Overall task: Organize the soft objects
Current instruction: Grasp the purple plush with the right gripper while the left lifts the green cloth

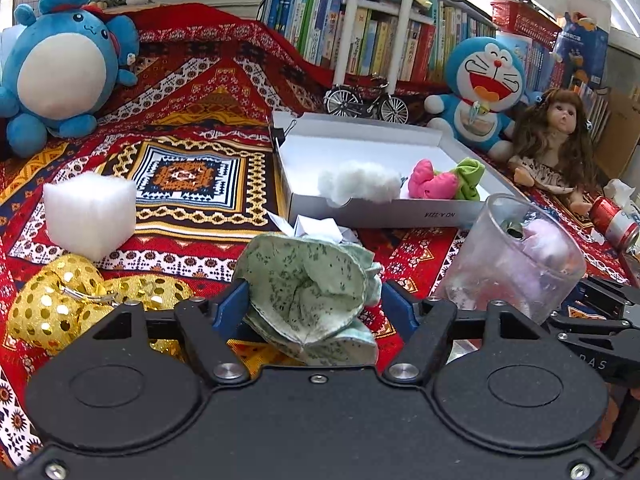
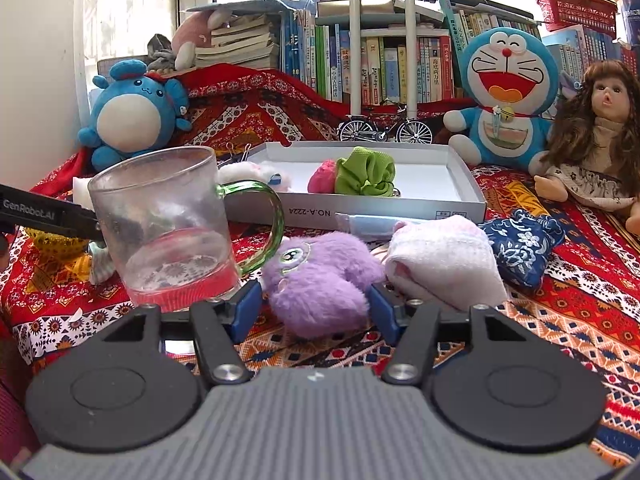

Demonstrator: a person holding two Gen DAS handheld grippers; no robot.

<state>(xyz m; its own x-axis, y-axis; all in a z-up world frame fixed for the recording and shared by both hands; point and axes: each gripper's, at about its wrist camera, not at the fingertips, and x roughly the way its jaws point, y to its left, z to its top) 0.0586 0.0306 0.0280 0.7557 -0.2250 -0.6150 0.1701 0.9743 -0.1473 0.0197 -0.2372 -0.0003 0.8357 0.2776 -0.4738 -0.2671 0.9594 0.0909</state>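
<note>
My left gripper [image 1: 310,304] is shut on a pale green speckled cloth [image 1: 308,292], held low over the red patterned blanket. My right gripper [image 2: 316,304] has its fingers around a purple fluffy toy [image 2: 320,280] that lies on the blanket; the pads sit at its sides. A white box [image 1: 372,212], also in the right wrist view [image 2: 460,168], holds a white cotton wad [image 1: 360,182], a pink soft piece [image 1: 430,182] and a green cloth [image 1: 470,178]. A white foam cube [image 1: 88,214] and a gold sequin pouch [image 1: 52,300] lie to the left.
A glass mug [image 2: 168,220] stands left of the purple toy. A pink-white sock [image 2: 444,264] and a blue floral pouch [image 2: 520,248] lie right of it. Blue plush toys [image 2: 508,92], a doll [image 2: 600,140], a model bicycle [image 2: 384,128] and bookshelves line the back. A red can [image 1: 614,222] lies at right.
</note>
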